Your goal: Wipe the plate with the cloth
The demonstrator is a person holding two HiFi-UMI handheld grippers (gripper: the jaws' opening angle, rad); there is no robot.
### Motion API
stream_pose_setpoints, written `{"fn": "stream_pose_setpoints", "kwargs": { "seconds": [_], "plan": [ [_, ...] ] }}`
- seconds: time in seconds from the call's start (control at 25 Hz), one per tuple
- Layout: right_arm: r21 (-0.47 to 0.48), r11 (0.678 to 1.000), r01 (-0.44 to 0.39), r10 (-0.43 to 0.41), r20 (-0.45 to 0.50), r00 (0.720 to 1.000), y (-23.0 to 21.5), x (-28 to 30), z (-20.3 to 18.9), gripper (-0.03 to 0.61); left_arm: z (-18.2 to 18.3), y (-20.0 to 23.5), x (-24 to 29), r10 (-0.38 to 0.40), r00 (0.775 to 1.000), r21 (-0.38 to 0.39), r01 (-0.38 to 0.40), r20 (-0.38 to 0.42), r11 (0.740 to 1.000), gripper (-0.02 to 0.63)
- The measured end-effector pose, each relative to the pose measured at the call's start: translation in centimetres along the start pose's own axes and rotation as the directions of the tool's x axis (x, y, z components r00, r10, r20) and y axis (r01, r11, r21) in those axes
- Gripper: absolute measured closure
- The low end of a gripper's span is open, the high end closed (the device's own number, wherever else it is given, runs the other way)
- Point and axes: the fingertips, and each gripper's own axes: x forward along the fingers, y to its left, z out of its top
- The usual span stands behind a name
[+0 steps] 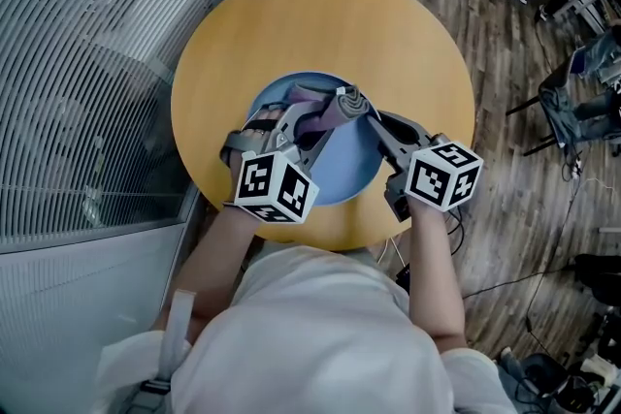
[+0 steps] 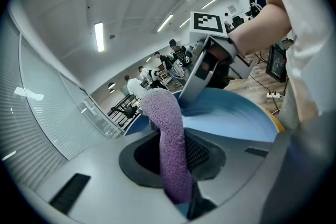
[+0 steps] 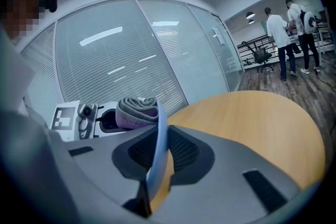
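A blue plate point(image 1: 351, 168) is tilted up over the front of the round wooden table point(image 1: 320, 19). My right gripper point(image 1: 380, 127) is shut on its right rim. The right gripper view shows that rim point(image 3: 160, 136) edge-on between the jaws of the right gripper point(image 3: 157, 157). A purple and grey cloth point(image 1: 337, 106) is rolled up and pressed against the plate's face, with my left gripper point(image 1: 312, 119) shut on it. In the left gripper view the cloth point(image 2: 168, 139) runs up between the jaws of the left gripper point(image 2: 177, 152) onto the plate point(image 2: 236, 118).
A glass partition with blinds point(image 1: 87, 73) stands close on the table's left. Wood floor with cables point(image 1: 505, 281) lies to the right, and office chairs point(image 1: 572, 107) stand further right. People point(image 3: 278, 39) stand far off in the room. The table's far half point(image 3: 252, 118) is bare wood.
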Motion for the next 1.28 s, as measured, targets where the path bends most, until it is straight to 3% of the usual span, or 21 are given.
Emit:
{"fn": "stream_pose_setpoints", "kwargs": {
  "seconds": [0.28,0.84,1.28],
  "plan": [
    [0.013,1.000,0.004,-0.005,0.020,1.000,-0.5,-1.1,0.6,0.526,0.5,-1.1,-0.1,-0.020,1.000,0.008,0.020,-0.023,1.000,0.537],
    [0.062,0.998,0.009,-0.013,0.055,0.998,-1.4,-1.4,0.8,0.520,-3.8,0.2,-1.0,0.010,0.996,-0.053,-0.015,-0.092,0.998,0.537],
    [0.108,0.994,-0.002,-0.008,0.097,0.995,-2.2,-1.8,1.0,0.515,-4.6,0.7,-1.2,0.001,0.999,-0.219,-0.013,-0.052,0.976,0.537]
  ]
}}
